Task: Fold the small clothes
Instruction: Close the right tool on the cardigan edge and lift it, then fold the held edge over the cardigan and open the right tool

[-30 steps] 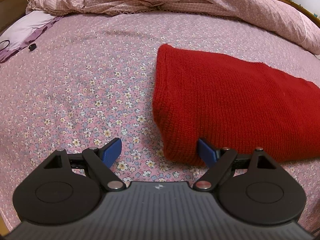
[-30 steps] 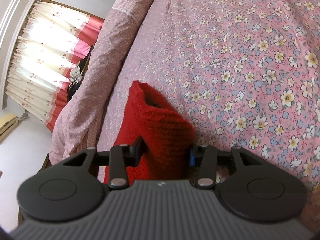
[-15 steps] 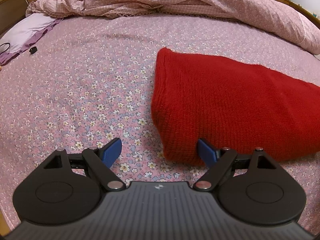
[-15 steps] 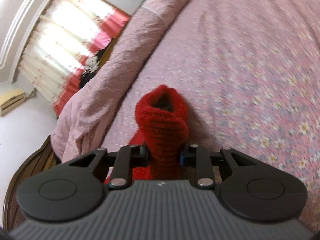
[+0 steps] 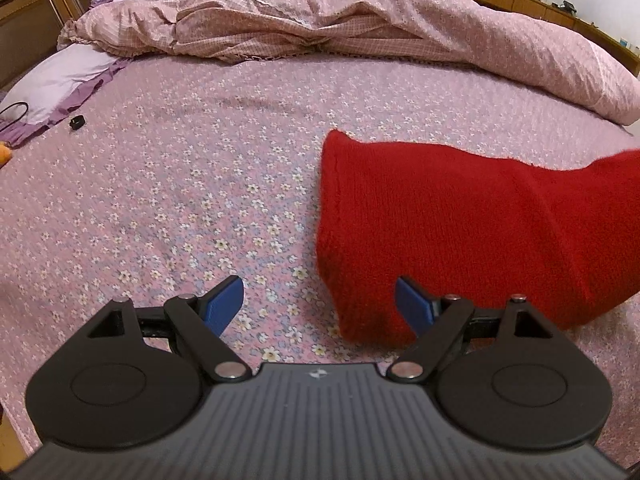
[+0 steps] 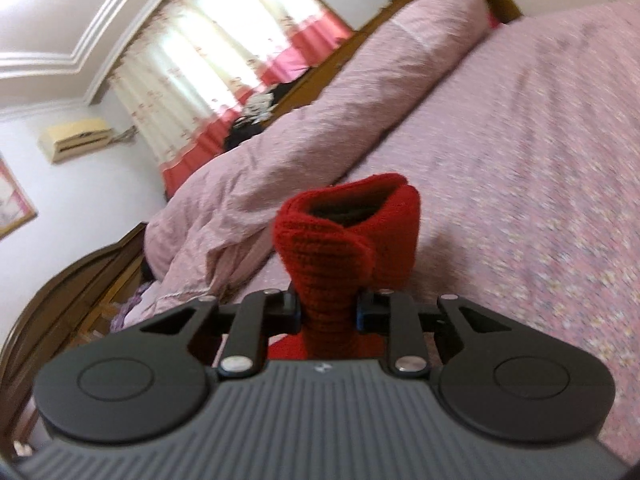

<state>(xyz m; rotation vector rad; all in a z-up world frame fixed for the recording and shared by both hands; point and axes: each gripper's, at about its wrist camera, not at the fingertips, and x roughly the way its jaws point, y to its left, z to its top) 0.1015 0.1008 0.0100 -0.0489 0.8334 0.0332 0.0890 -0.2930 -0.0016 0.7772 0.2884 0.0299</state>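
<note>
A red knitted garment (image 5: 460,220) lies on the floral bed sheet (image 5: 180,200), its right end lifted off the bed. My left gripper (image 5: 320,304) hovers open over the garment's near left corner, which sits between the blue pads (image 5: 224,304) without being pinched. In the right wrist view my right gripper (image 6: 328,312) has a bunched end of the red garment (image 6: 344,232) squeezed between its jaws, which are still closing, and holds it up above the bed.
A rumpled pink duvet (image 5: 360,12) runs along the far side of the bed, with a lilac pillow (image 5: 60,80) and a small black object (image 5: 76,122) at the left. A wooden bed frame (image 6: 80,280), curtains (image 6: 208,60) and an air conditioner (image 6: 76,138) lie beyond.
My right gripper closed on the garment's end, rolled and rose, lifting that end off the bed. The left gripper stayed open and rose slightly.
</note>
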